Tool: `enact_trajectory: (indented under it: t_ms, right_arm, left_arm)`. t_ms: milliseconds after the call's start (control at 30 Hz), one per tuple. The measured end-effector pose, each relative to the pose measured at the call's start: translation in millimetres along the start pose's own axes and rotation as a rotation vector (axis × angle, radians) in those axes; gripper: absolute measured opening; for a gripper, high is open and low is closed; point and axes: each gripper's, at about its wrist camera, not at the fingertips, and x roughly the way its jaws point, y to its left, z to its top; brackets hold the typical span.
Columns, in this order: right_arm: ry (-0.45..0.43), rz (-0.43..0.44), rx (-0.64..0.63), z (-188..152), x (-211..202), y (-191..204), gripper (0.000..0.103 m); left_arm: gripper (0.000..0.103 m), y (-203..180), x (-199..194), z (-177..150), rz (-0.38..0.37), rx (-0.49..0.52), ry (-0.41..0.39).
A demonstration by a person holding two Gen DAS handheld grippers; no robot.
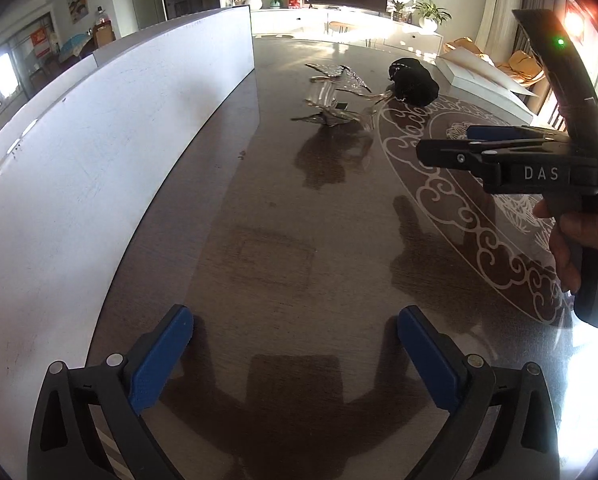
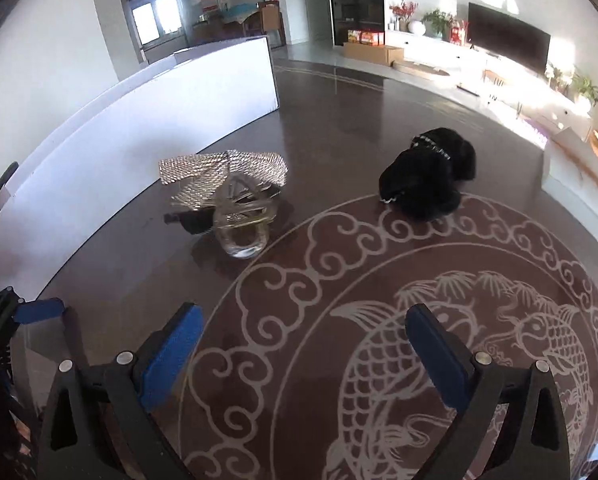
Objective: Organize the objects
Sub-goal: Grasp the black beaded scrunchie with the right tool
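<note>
Silver mesh bow (image 2: pixel 223 174) with clear loop is lying mid-bench (image 2: pixel 339 128), black bundle (image 2: pixel 429 180) sitting well apart beside it, both the left claw (image 1: pixel 295 354) and the right claw (image 2: pixel 303 350) gaping wide, empty.

On the table (image 2: pixel 339 128), the mesh piece (image 2: pixel 223 172) lies left of the cloth bundle (image 2: pixel 427 176).

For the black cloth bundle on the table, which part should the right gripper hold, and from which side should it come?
Grip the black cloth bundle across its raised middle hump, coming from above. It lies as a soft low heap on the table, so no edge stands up. The right gripper is open and empty, probably wide enough to pinch a fold.
</note>
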Motion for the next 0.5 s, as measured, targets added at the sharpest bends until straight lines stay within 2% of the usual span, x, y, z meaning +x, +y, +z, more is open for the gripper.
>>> enact_trajectory:
  t_ms: [100,167,267,400,500]
  right_arm:
    - [-0.015,-0.142,0.153,8,-5,-37,0.101]
    - [-0.010,-0.195,0.243,21,-2,-65,0.100]
    - [-0.018,-0.179,0.303,52,11,-82,0.099]
    - [0.008,-0.187,0.315,92,42,-77,0.098]
    - [0.021,-0.219,0.303,109,58,-73,0.096]
  left_arm:
    - [0.103,0,1,1,0.002,-0.003,-0.003]
    - [0.103,0,1,1,0.002,-0.004,-0.006]
    - [0.103,1,1,0,0.002,-0.004,-0.010]
    - [0.103,2,1,0,0.001,-0.002,-0.016]
    - [0.103,4,-1,-2,0.000,-0.002,-0.018]
